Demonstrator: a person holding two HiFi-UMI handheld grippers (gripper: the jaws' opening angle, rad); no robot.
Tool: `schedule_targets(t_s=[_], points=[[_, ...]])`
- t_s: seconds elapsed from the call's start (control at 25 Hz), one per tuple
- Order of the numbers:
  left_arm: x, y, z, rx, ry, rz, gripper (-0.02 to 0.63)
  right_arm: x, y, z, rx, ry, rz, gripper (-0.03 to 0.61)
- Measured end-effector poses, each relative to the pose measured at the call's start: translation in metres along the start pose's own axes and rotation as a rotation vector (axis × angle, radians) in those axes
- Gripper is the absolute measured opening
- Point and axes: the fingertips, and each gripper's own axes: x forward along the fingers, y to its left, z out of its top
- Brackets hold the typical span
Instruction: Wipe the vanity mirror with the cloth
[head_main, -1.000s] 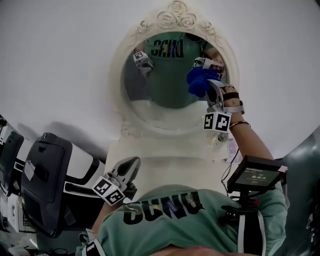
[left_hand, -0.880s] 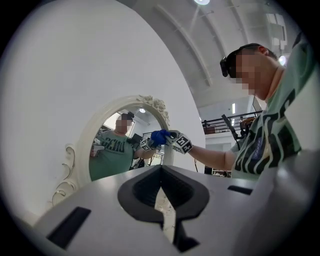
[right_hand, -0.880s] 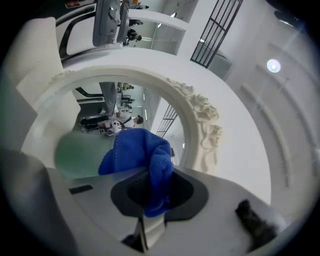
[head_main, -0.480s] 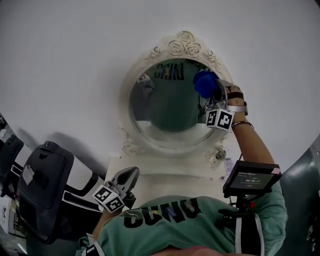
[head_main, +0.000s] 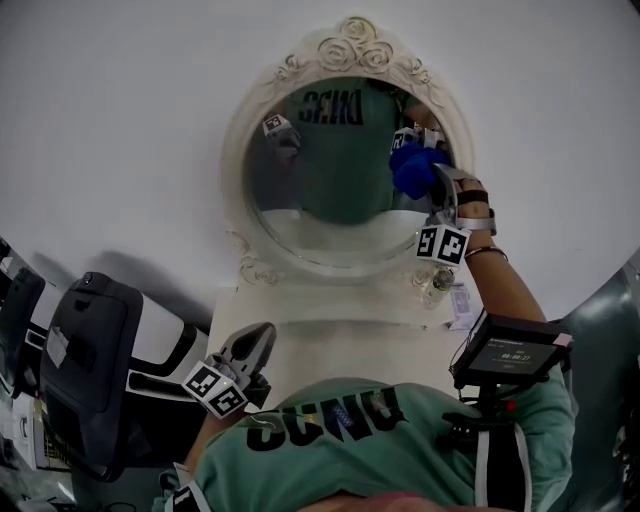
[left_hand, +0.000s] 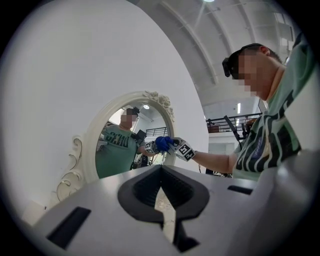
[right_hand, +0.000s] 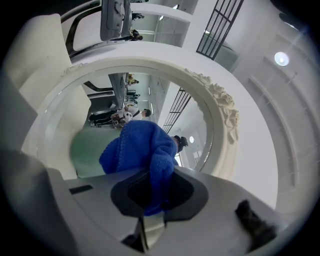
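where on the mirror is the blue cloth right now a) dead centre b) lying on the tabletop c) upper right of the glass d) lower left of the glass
C: the right gripper holds the blue cloth at the glass's upper right, by the frame of the vanity mirror.

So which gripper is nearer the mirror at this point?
Right. The right gripper holds the cloth up at the right side of the mirror, over the glass. The left gripper sits low by the person's chest, shut and empty, below the mirror.
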Motion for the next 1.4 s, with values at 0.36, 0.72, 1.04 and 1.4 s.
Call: schedule_targets(t_s=[0.36,0.72,1.04,1.4], points=[[0.014,-0.015,-0.048,-0.084,0.142,-0.026,0.009,-0.051,0.125,-0.037,0.029,0.049,0.181,0.049],[0.015,-0.038,-0.063,-0.120,0.209,-0.024,0.009,-0.084,0.231,-0.039,0.018,0.077,0.400,0.049],[0.007,-0.036,-0.043,-0.102,0.153,-0.008,0.009,-0.081,0.262,-0.030,0.001,0.112,0.576,0.049],[0.003,-0.012,-0.003,0.000,0.002,-0.015,0.009,-0.031,0.129,-0.010,-0.064,0.029,0.326,0.049]])
